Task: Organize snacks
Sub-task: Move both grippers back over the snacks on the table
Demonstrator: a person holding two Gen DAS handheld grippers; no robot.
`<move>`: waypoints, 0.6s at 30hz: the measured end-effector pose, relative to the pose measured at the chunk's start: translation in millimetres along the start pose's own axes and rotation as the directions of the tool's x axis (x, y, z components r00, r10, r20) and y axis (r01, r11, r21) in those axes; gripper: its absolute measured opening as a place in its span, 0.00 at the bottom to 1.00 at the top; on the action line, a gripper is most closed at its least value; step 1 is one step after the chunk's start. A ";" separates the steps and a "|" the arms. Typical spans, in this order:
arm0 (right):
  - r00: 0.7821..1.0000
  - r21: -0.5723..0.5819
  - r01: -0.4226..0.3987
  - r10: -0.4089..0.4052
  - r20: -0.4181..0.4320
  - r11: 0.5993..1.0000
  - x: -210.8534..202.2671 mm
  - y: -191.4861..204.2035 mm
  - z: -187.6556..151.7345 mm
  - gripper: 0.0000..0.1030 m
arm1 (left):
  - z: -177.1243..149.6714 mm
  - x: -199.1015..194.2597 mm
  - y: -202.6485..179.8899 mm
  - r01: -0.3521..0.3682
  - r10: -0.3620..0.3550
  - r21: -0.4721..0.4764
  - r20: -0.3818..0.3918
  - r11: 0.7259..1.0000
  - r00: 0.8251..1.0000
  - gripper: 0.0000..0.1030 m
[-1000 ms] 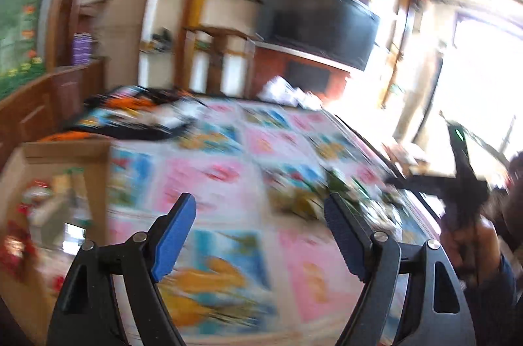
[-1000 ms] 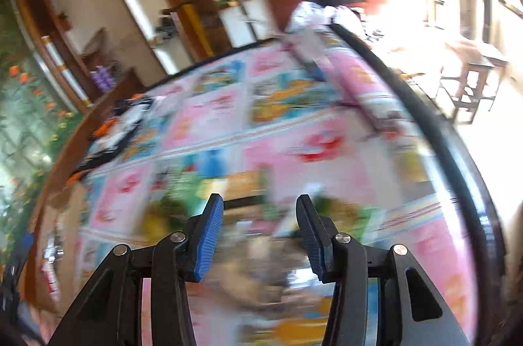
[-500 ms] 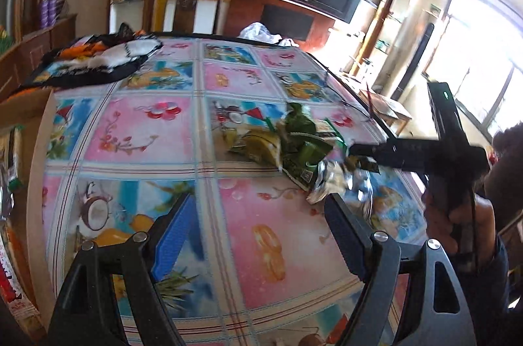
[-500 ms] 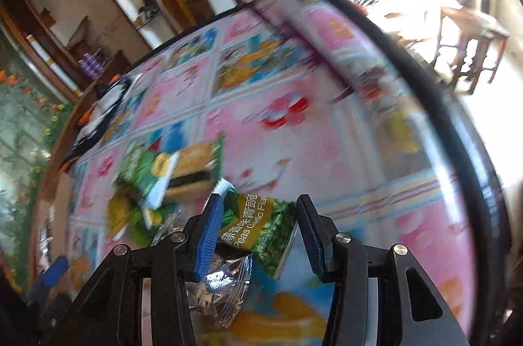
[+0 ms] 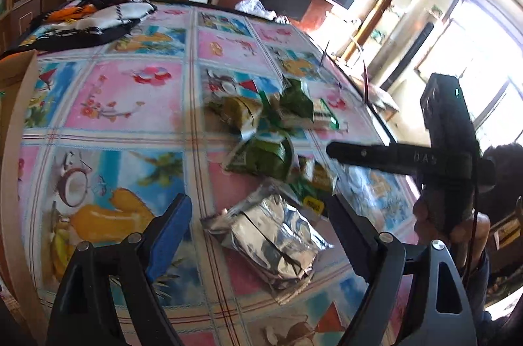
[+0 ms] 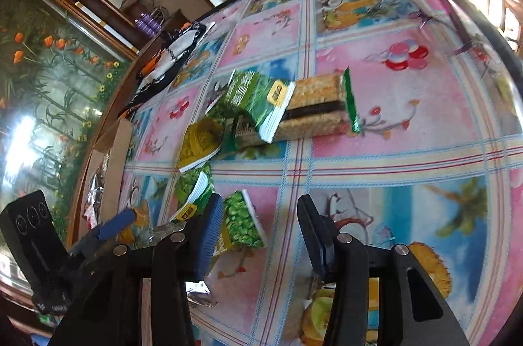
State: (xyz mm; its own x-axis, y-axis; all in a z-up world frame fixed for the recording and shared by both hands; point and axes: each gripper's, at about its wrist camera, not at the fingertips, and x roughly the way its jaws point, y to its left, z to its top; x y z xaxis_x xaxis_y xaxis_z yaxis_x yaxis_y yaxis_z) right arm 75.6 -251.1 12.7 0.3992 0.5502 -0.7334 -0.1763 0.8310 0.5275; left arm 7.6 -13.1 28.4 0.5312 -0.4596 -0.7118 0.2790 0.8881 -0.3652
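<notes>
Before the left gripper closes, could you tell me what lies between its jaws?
In the left wrist view, a silver foil snack packet lies on the tablecloth between the open jaws of the left gripper.

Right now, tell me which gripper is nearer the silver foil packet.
Left. The left gripper is open with the silver foil packet between its fingers; the right gripper hangs beside it over a green pea packet.
</notes>
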 end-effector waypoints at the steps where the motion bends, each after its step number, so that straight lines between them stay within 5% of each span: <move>1: 1.000 0.000 0.009 -0.009 0.006 1.000 -0.6 1.2 1.5 0.50 | -1.0 2.1 -2.5 -0.005 0.005 0.011 -0.013 1.000 1.000 0.83; 10: 1.000 0.011 0.003 -0.003 0.021 1.000 -0.7 3.8 6.8 0.50 | -14.4 19.5 -31.8 -0.081 0.094 0.171 -0.064 0.982 0.994 0.92; 18: 1.000 0.000 0.005 -0.005 0.022 1.000 -1.2 6.9 4.2 0.50 | -13.0 37.6 -39.8 -0.102 0.123 0.194 -0.096 0.976 0.988 0.94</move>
State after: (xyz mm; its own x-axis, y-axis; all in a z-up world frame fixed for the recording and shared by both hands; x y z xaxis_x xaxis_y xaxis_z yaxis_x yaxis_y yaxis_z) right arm 77.7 -246.4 19.0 0.4201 0.5441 -0.7263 -0.1744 0.8338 0.5238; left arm 6.0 -65.7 8.3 0.4817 -0.3446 -0.8057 0.3731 0.9126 -0.1672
